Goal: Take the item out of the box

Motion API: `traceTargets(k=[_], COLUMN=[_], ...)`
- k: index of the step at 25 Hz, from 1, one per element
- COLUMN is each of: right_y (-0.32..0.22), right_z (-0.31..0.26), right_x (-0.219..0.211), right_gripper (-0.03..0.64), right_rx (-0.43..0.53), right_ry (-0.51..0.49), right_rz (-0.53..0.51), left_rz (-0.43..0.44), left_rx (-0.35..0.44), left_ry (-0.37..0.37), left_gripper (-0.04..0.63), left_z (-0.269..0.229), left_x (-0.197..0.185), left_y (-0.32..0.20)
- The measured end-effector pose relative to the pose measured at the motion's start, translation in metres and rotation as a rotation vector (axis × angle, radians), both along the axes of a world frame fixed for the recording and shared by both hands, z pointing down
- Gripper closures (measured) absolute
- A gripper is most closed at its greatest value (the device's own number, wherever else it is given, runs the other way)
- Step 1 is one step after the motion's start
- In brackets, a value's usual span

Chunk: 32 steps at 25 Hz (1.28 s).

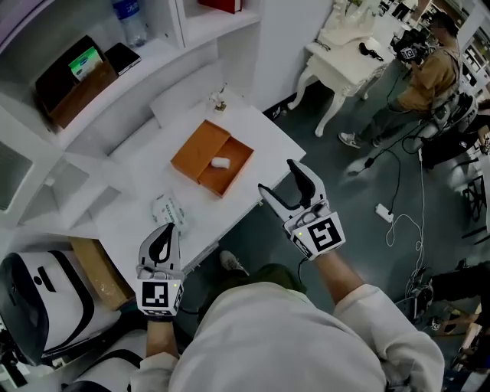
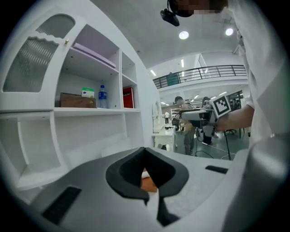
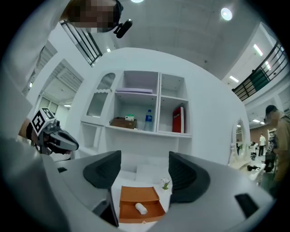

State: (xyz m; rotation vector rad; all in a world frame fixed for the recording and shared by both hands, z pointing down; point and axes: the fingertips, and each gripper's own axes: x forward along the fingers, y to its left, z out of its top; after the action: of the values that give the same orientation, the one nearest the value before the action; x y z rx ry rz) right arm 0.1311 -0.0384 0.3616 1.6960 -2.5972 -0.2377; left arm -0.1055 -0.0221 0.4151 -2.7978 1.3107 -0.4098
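An orange box (image 1: 200,149) lies open on the white table (image 1: 268,134), lid flap toward the shelves. A small white item (image 1: 220,162) rests in its tray. In the right gripper view the box (image 3: 138,195) and the item (image 3: 141,208) show between the jaws, some way ahead. My right gripper (image 1: 279,178) hovers off the table's near right edge, open and holding nothing, pointing at the box. My left gripper (image 1: 163,232) is shut over the table's near left edge. In its own view the left gripper (image 2: 145,151) has its tips touching, with a sliver of orange box (image 2: 149,182) behind them.
A white packet with green print (image 1: 170,208) lies near the left gripper. A tiny potted plant (image 1: 220,103) stands behind the box. The shelf unit holds a bottle (image 1: 132,21) and a brown box (image 1: 73,80). A person (image 1: 430,73) stands by a white dressing table (image 1: 344,53).
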Motion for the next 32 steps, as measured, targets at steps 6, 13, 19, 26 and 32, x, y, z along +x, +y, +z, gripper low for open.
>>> traceTargets(k=[6,13,19,26,32], right_y=[-0.036,-0.078,-0.115,-0.154,-0.180], right_z=[0.009,0.040,0.077,0.129,0.170], right_x=[-0.008,-0.019,-0.029,-0.041,-0.049], right_gripper=[0.279,0.288,0.298,0.307,0.315], right_rx=[-0.030,-0.096,-0.167,-0.273,-0.345], right_ry=[0.023,0.064,0.123,0.178,0.225], right_rz=[-0.015,-0.072,-0.157,-0.243,-0.305], left_rz=[-0.001,-0.048,-0.129,-0.218,-0.268], left_rx=[-0.007,-0.016,-0.023,-0.056,-0.086], left_ry=[0.006,0.010,0.007,0.002,0.003], left_gripper=[0.591,0.591,0.591,0.591,0.591], left_z=[0.004,0.008,0.010,0.016,0.026], left_x=[-0.003,-0.011,-0.017,-0.025,-0.024], left_y=[-0.027,-0.051,-0.066,-0.083,-0.098])
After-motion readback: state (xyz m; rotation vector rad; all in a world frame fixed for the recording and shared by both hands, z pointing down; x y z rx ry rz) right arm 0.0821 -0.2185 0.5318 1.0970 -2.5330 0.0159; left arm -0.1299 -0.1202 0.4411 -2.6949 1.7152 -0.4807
